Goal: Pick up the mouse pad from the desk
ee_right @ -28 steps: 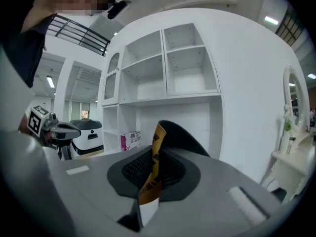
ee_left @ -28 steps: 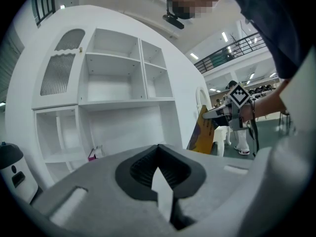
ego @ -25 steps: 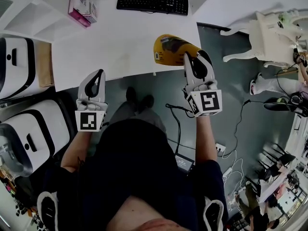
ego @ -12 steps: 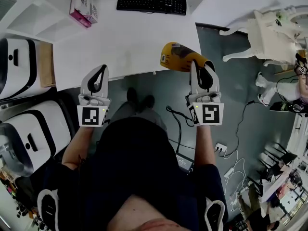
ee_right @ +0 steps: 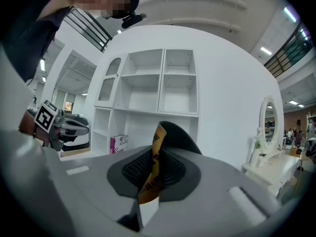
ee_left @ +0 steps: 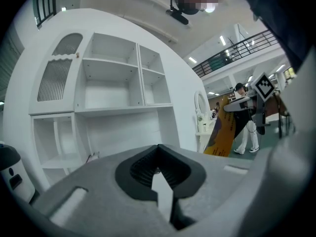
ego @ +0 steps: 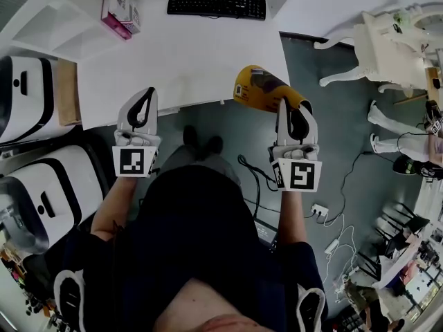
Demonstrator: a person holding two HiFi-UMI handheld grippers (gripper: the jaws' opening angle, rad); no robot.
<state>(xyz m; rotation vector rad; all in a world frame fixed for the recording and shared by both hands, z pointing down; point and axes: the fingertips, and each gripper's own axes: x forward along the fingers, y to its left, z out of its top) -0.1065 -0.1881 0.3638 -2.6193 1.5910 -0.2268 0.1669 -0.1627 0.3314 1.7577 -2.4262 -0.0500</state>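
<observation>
From the head view, my right claw [ego: 284,104] was clamped on the near edge of the yellow mouse pad [ego: 257,86]. The pad sat just off the near right corner of the white surface [ego: 180,54], mostly over the grey floor [ego: 325,137] and curled rather than flat. My left claw [ego: 146,92] hung at the surface's near edge, well left of the pad and carrying nothing. A black keyboard [ego: 216,4] lay at the far edge, and a pink box [ego: 118,9] stood at the far left.

In the left gripper view, that claw's jaws were pressed together with nothing between them. Beyond them stood a white shelf unit [ee_left: 118,83]. At the right the pad hung in the air from the other claw, its yellow face showing.

In the right gripper view, the jaws were narrow, pinching the pad's edge. The yellow strip ran up between them and the dark underside curled over the top.
</observation>
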